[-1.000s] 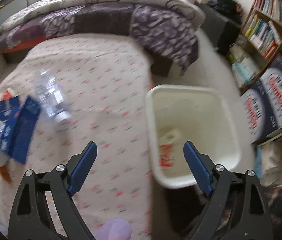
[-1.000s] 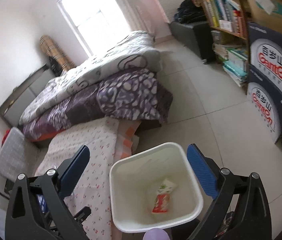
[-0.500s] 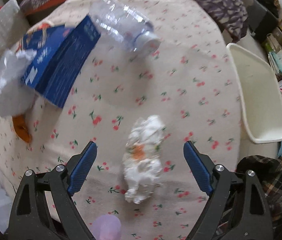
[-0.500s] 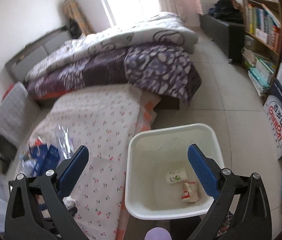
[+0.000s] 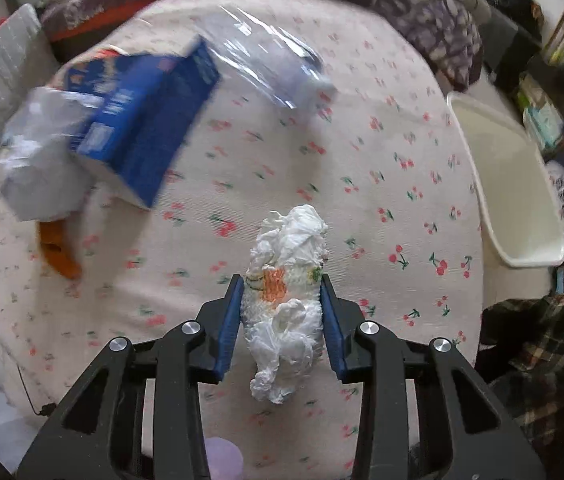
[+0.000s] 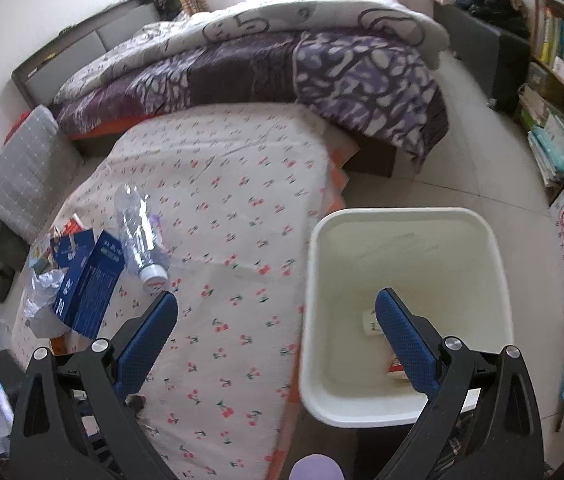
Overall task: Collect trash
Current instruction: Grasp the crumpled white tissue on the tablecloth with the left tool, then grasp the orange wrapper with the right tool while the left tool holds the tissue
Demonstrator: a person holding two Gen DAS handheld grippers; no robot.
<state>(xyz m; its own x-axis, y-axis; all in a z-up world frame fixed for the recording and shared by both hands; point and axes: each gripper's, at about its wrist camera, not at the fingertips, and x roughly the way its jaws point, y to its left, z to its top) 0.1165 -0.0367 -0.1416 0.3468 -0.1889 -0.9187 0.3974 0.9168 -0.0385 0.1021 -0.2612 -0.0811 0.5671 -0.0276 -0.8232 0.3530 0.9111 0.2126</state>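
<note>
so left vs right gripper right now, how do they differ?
The left gripper is shut on the crumpled white wrapper, both blue pads pressed to its sides; the right gripper is wide open and holds nothing. The left sits low over the cherry-print sheet; the right hangs higher, with one finger over the white bin. Both share the same black frame and blue pads.
</note>
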